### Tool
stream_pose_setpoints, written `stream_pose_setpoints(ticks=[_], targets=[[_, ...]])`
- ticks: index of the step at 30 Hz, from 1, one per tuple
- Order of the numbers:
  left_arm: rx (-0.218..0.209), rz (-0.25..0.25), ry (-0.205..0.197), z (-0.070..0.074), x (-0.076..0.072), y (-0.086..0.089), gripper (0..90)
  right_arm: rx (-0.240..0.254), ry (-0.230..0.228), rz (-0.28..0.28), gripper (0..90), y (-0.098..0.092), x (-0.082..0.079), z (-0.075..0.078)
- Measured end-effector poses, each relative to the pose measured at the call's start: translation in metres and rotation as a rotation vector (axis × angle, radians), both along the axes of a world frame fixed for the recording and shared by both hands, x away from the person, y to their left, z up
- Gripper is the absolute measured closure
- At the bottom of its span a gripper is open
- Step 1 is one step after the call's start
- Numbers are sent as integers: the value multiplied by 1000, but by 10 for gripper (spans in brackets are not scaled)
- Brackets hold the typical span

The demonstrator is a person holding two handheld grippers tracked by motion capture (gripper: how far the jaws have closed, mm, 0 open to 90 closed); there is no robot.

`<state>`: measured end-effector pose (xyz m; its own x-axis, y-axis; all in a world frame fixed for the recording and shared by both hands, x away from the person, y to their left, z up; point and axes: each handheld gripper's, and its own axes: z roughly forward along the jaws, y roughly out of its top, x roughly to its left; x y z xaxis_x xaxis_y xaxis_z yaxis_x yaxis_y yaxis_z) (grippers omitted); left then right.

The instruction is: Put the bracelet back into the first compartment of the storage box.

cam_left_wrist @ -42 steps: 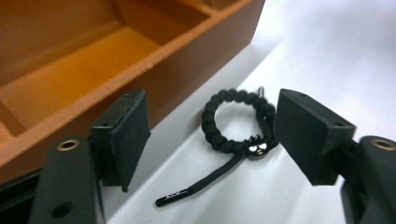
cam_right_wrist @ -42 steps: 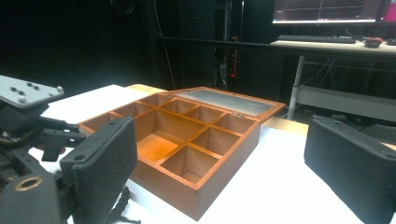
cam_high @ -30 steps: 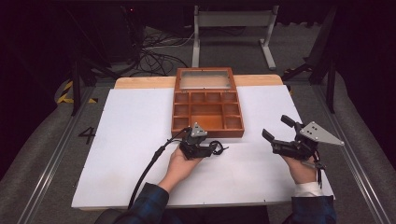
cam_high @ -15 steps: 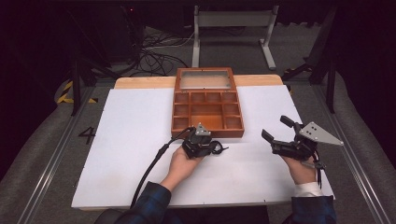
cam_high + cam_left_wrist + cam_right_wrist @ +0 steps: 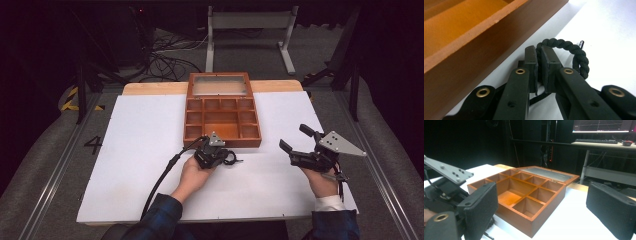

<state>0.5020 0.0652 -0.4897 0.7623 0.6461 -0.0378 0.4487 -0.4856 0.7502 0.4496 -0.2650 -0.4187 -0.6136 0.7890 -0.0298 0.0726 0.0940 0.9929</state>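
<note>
Setting: lab or recording studio, dim and black-walled. Evidence: 1 work table (image 5: 150, 130) covered with a plain white sheet, a bare wood strip showing at its far edge, lit brightly against dark surroundings; grey carpeted floor (image 5: 45, 150) with metal rails running along both sides of the table; a "4" floor marking (image 5: 93, 145) and yellow-black hazard tape (image 5: 70, 97) at left; loose black cables (image 5: 165, 60) heaped behind the table; 1 grey metal stand (image 5: 250, 25) at the back; 1 desk beyond with a lit monitor (image 5: 601, 125) and keyboard (image 5: 594, 141).
</note>
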Motion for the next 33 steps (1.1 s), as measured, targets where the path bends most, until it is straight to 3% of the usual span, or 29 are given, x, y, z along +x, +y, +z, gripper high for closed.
stream_pose_setpoints(ticks=[19,25,33], targets=[[-46,29,-134,26,-3,15,841,-14,12,-7,98,1,2,-3],[-73,48,-156,36,-2,22,841,-8,14,-8,85,0,3,-5],[-75,57,-182,42,2,27,840,-17,18,-11,78,0,4,-6]])
